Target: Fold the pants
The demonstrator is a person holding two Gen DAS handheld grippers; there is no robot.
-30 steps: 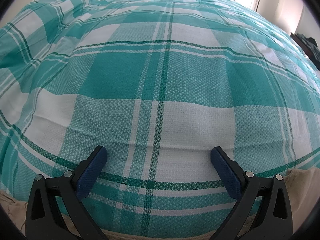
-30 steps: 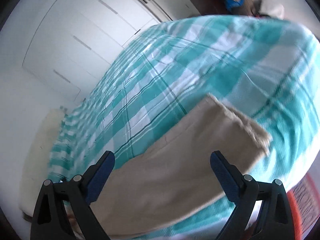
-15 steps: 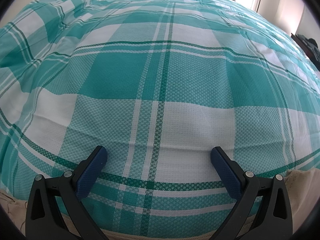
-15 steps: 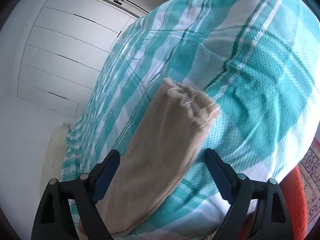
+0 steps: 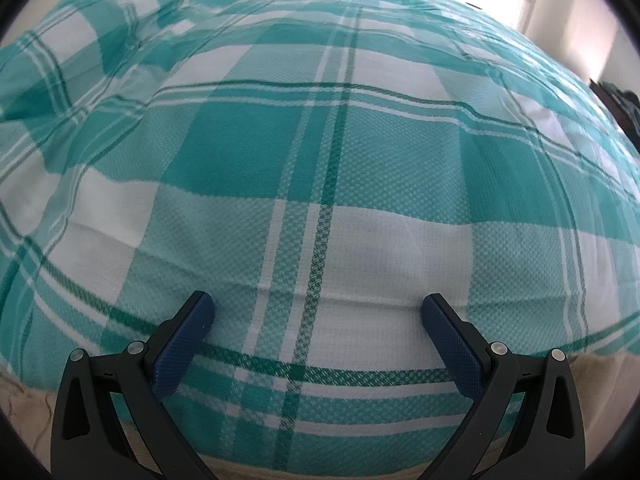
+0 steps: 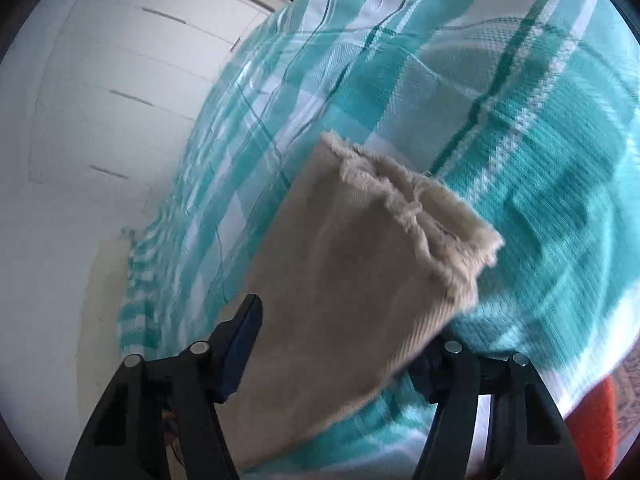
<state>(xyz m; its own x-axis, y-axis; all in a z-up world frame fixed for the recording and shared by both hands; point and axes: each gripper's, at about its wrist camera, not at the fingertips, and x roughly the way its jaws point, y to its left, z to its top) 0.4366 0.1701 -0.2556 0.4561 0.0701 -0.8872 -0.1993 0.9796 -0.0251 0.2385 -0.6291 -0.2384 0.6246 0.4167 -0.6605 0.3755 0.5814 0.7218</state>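
Note:
The beige pants (image 6: pixel 352 280) lie on a teal and white checked bedspread (image 6: pixel 500 100); one leg ends in a frayed hem (image 6: pixel 416 208). My right gripper (image 6: pixel 340 344) is open, its jaws on either side of the leg; the cloth covers its right fingertip. My left gripper (image 5: pixel 318 312) is open and empty above the bedspread (image 5: pixel 320 140). Strips of beige pants cloth (image 5: pixel 600 384) show along the bottom edge of the left wrist view.
White cupboard doors (image 6: pixel 120 100) stand beyond the bed on the left. Something orange-red (image 6: pixel 592 412) and a patterned rug lie beside the bed at lower right. Dark furniture (image 5: pixel 624 100) stands at the far right of the left wrist view.
My right gripper has turned and moved in along the pant leg, so the frayed hem looks nearer and larger. My left gripper has hardly moved.

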